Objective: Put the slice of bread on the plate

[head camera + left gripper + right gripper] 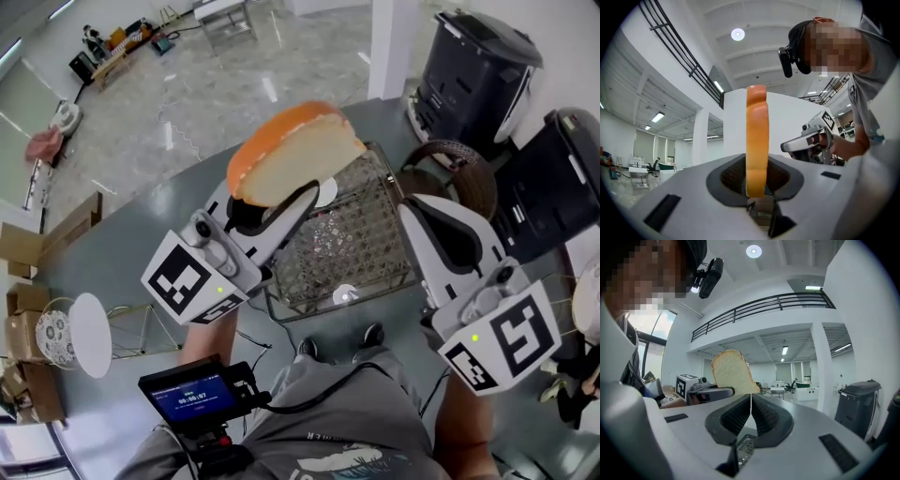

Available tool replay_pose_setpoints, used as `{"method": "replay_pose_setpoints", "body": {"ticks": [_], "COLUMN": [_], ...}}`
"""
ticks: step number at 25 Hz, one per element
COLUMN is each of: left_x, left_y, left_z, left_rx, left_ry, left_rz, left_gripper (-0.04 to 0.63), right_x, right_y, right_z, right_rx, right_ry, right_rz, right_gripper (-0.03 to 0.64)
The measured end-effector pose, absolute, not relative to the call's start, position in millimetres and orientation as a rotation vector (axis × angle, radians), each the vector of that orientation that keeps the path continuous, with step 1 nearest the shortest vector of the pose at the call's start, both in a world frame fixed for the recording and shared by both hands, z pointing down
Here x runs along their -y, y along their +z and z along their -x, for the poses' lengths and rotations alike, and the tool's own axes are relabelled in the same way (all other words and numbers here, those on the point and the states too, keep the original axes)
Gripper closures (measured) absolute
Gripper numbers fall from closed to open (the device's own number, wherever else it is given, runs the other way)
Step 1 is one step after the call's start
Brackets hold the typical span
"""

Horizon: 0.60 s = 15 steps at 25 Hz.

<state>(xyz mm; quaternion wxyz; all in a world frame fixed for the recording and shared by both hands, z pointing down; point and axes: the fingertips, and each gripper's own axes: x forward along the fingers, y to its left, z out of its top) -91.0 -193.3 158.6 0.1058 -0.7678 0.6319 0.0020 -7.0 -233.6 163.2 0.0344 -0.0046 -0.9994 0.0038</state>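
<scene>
**Spotter A:** Your left claw (302, 195) is pinching the slice of bread (298, 150) by its lower edge. In your left gripper view the slice stands edge-on between the two jaws, with the orange crust facing the camera and both pads pressed against it.

**Spotter B:** You have the slice up in the air, touching nothing but that claw. From your head view it hangs over the near left corner of the wire basket (361, 248), and its pale face is turned toward your right side.

**Spotter A:** Your right claw (405, 202) is pressed together with nothing in it. In your right gripper view the two jaws meet along a thin line. The bread shows beyond them, up in your other claw.

**Spotter B:** Your two claws are side by side over the grey worktop (122, 253), left over the basket's left end and right over its right end. Both marker cubes face up toward your head camera.

**Spotter A:** What looks like the white plate (91, 335) is far off at the left edge of your head view, beside a wire stand (141, 328). It is well apart from the bread, so the slice is not on it.

**Spotter B:** Past your right claw there is a brown wicker basket (464, 164), and beyond that two dark bins (478, 66). A small screen (192, 394) glows blue just below your left hand.
</scene>
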Motion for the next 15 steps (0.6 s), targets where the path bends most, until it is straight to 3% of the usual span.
{"method": "replay_pose_setpoints", "body": {"ticks": [15], "left_x": [257.3], "left_y": [177.9], "left_z": [69.2], "left_rx": [-2.081], "left_ry": [-0.078], "left_rz": [2.122], "left_gripper": [0.505], "right_x": [310.8], "right_y": [171.5], "right_z": [-3.9], "right_rx": [3.059], "right_ry": [0.024], "right_rz": [0.260], "right_gripper": [0.607]}}
